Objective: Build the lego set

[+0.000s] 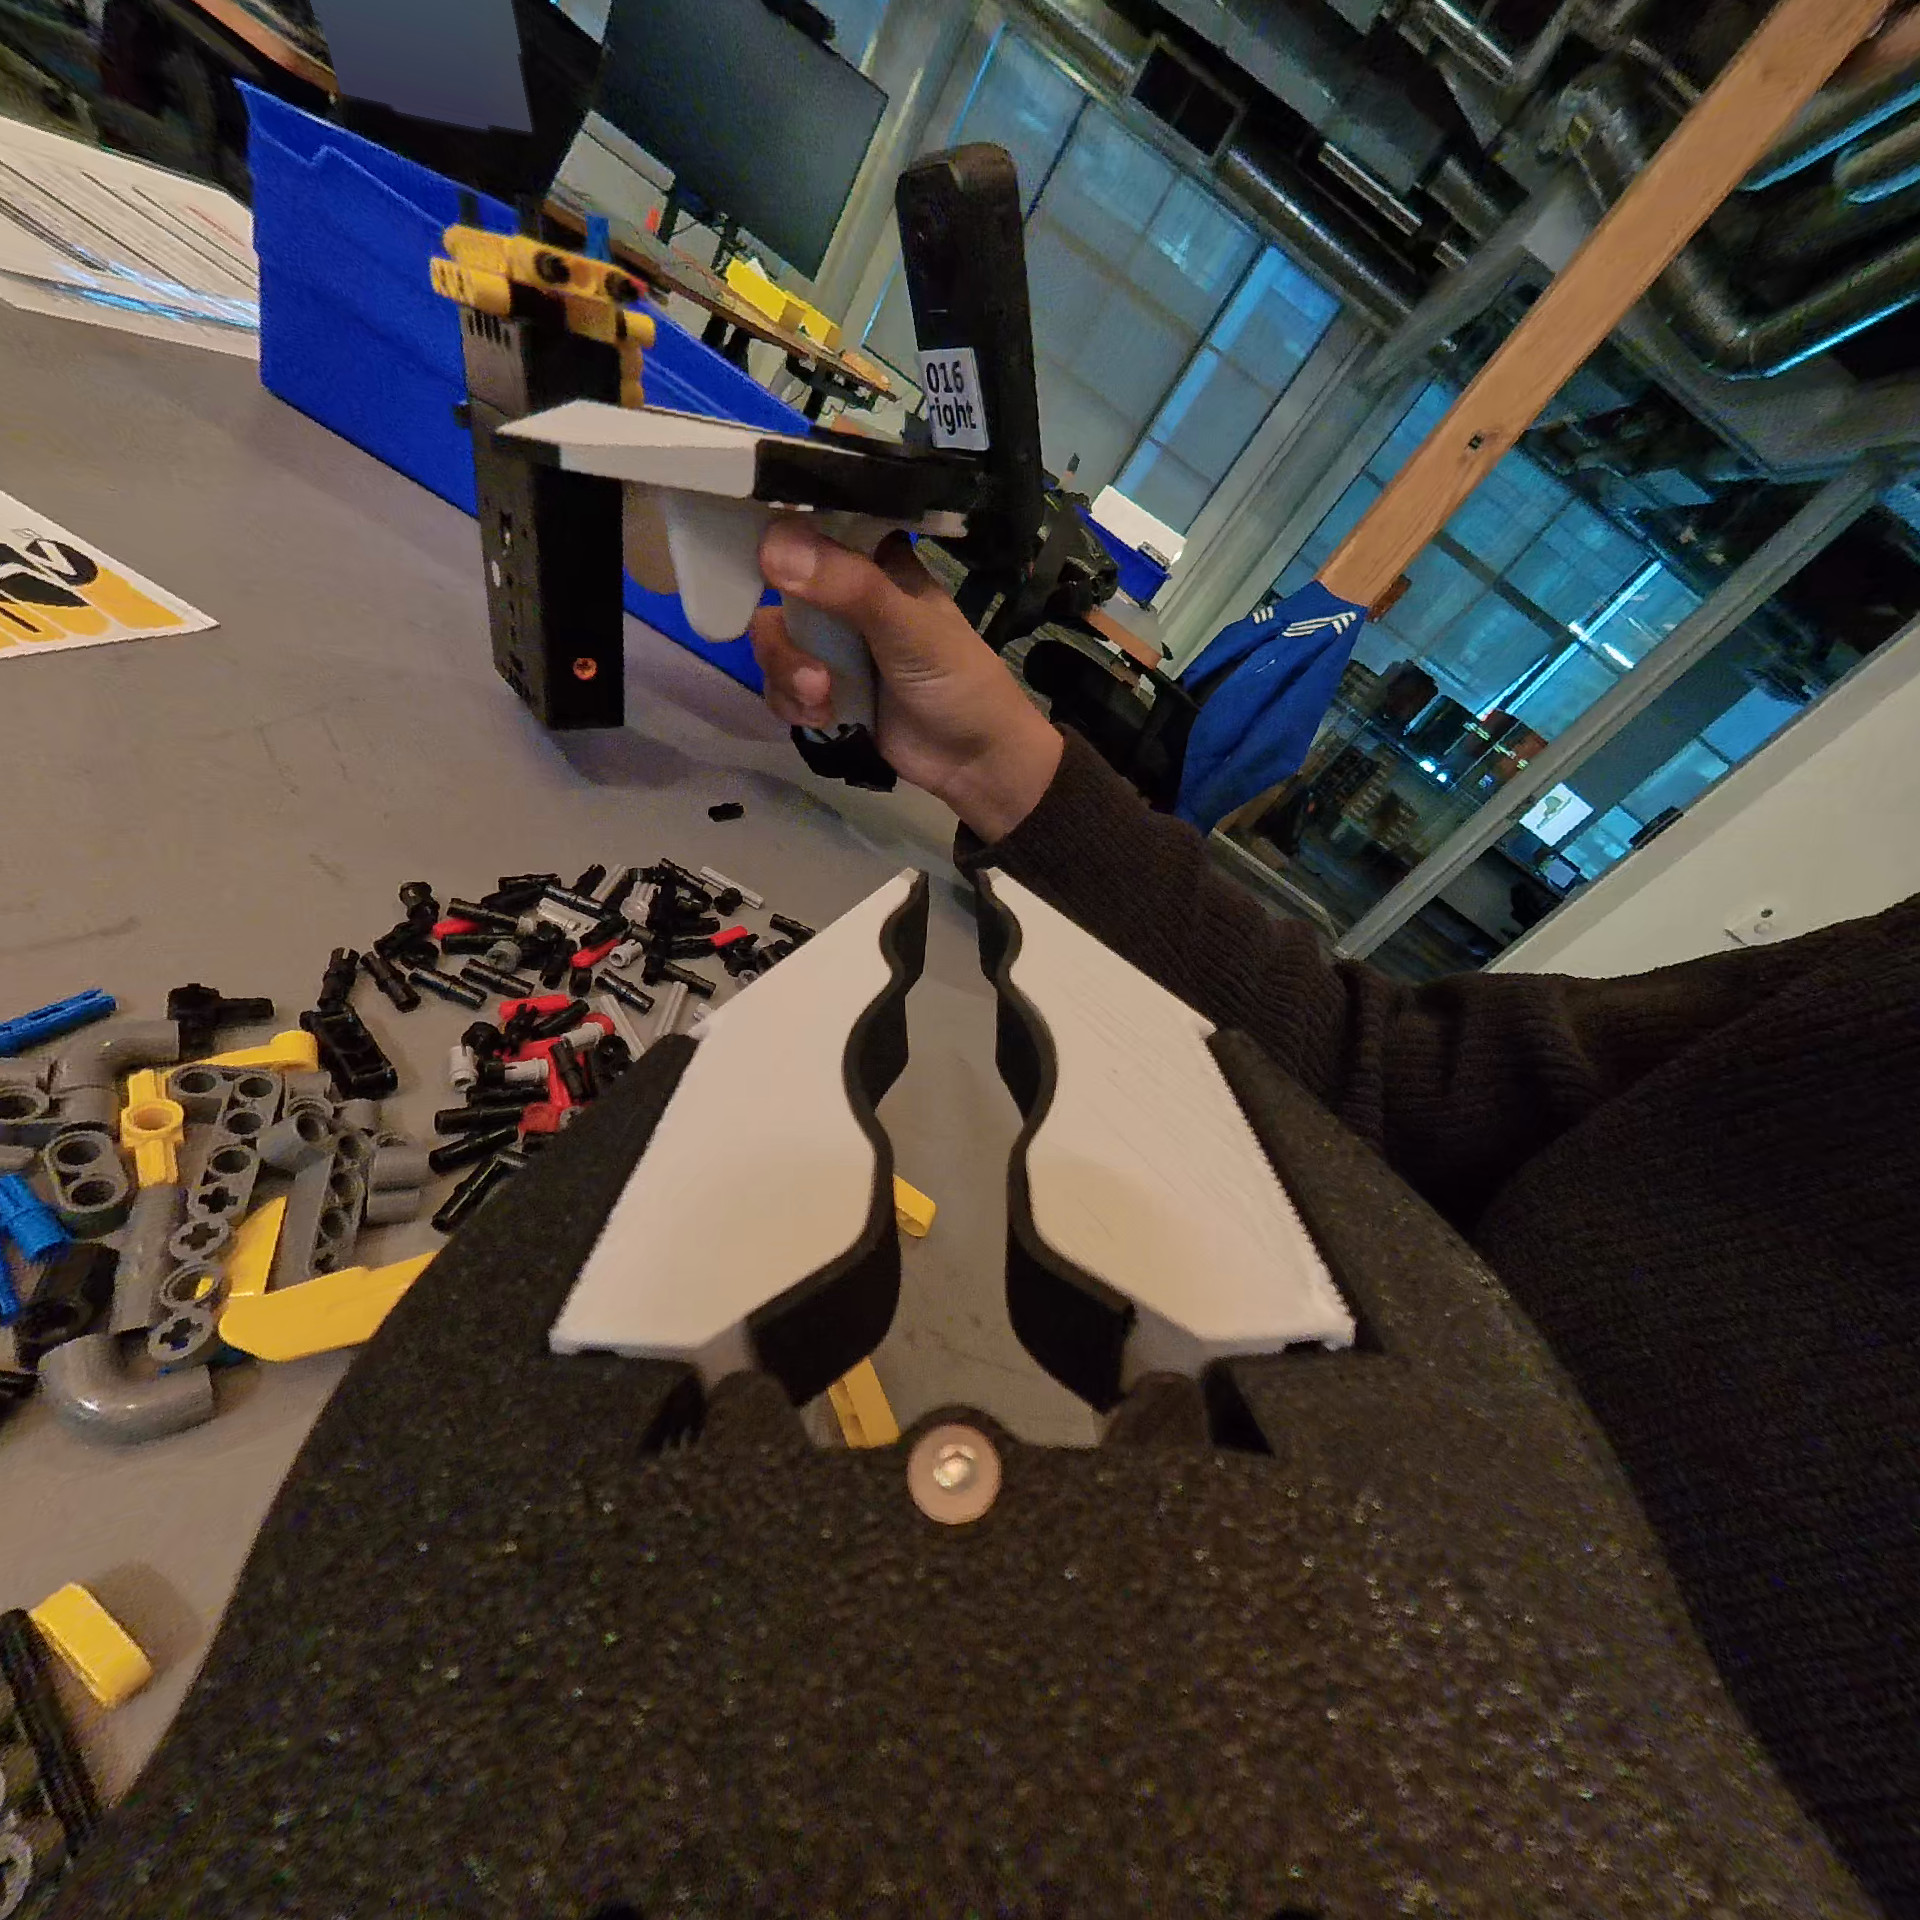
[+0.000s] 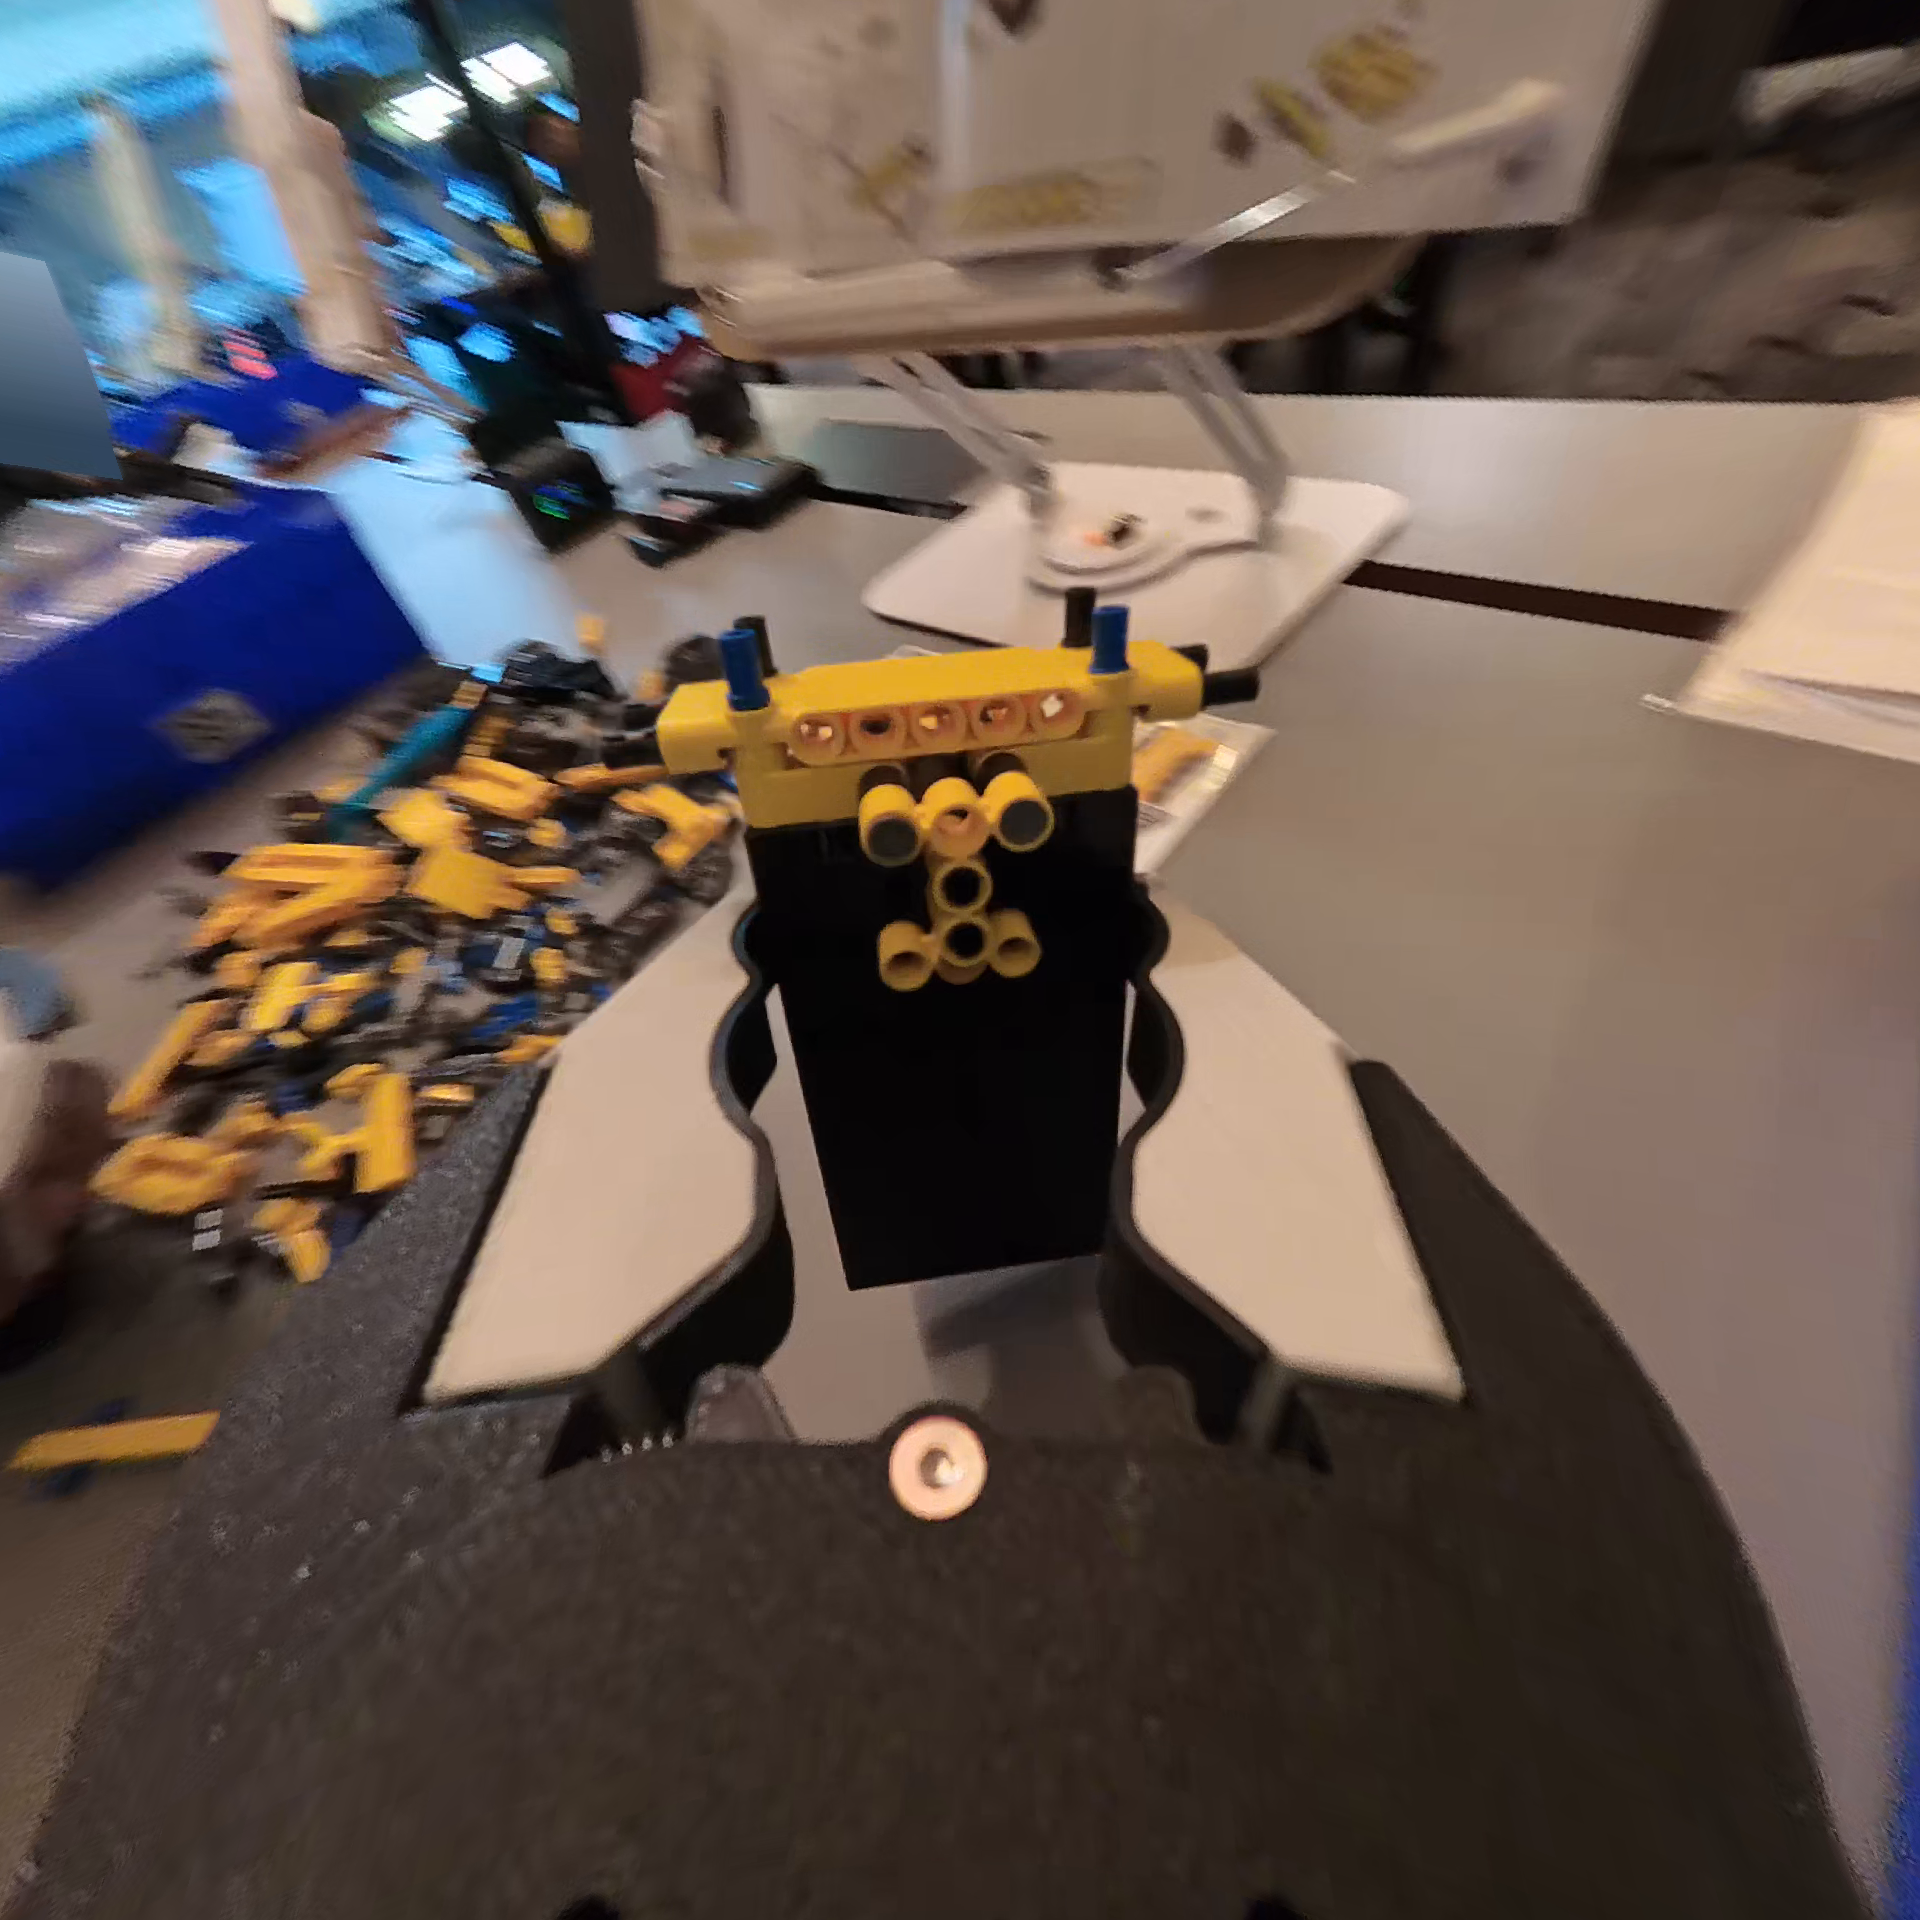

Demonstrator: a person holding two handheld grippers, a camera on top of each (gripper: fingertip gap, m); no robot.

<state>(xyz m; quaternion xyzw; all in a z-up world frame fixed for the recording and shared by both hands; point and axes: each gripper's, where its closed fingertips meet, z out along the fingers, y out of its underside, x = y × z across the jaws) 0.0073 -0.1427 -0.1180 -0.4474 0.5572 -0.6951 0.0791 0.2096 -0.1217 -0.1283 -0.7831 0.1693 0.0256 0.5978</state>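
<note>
Left hand-held gripper (image 1: 951,914) hangs over the grey surface (image 1: 260,748), fingers slightly apart, holding nothing, right by a pile of small pins (image 1: 561,987). Right hand-held gripper (image 2: 940,935) is clamped on a tall black block (image 2: 956,1091) with a yellow beam assembly (image 2: 925,717) on top. I'd keep that squeeze square and steady.
</note>
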